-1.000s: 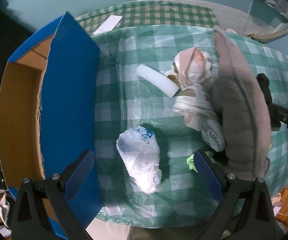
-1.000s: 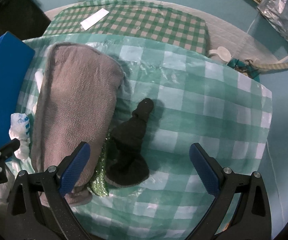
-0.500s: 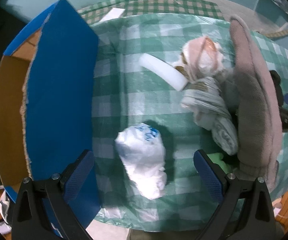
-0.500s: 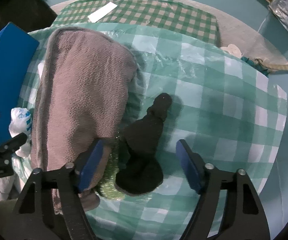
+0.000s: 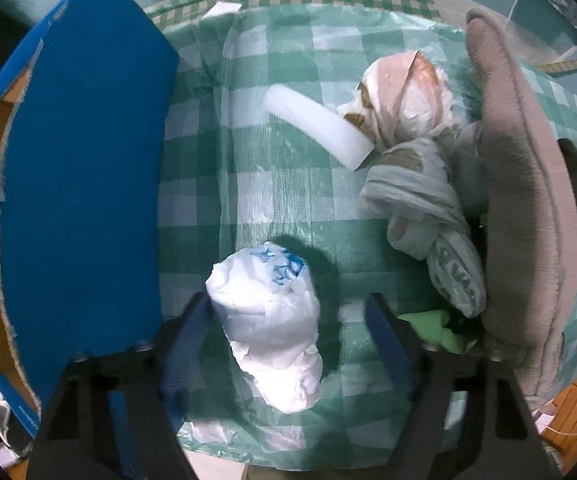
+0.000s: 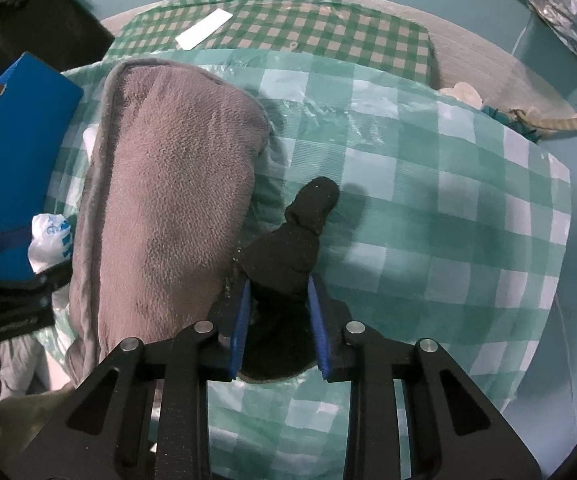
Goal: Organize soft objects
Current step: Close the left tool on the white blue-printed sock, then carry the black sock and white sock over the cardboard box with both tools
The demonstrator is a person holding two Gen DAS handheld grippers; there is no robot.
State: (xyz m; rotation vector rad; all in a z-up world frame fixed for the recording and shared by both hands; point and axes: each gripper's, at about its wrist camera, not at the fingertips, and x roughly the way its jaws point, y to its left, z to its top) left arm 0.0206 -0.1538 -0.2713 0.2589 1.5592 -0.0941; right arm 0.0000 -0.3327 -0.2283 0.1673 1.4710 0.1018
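Note:
My right gripper (image 6: 278, 292) is shut on a black sock (image 6: 294, 240) that lies on the green checked tablecloth (image 6: 448, 208). A folded grey towel (image 6: 168, 208) lies just left of it; it also shows in the left wrist view (image 5: 524, 184). My left gripper (image 5: 288, 312) is open around a crumpled white plastic bag (image 5: 272, 320) with blue print, the left pad touching it. The same bag shows in the right wrist view (image 6: 48, 236).
A blue cardboard box (image 5: 84, 184) stands open at the left. A white foam strip (image 5: 316, 124), a knotted pinkish bag (image 5: 404, 96), a knotted pale bag (image 5: 424, 208) and a green item (image 5: 432, 324) lie between bag and towel. A white paper slip (image 6: 204, 28) lies far back.
My right gripper moved forward and closed on the black sock. My left gripper narrowed and advanced around the white plastic bag.

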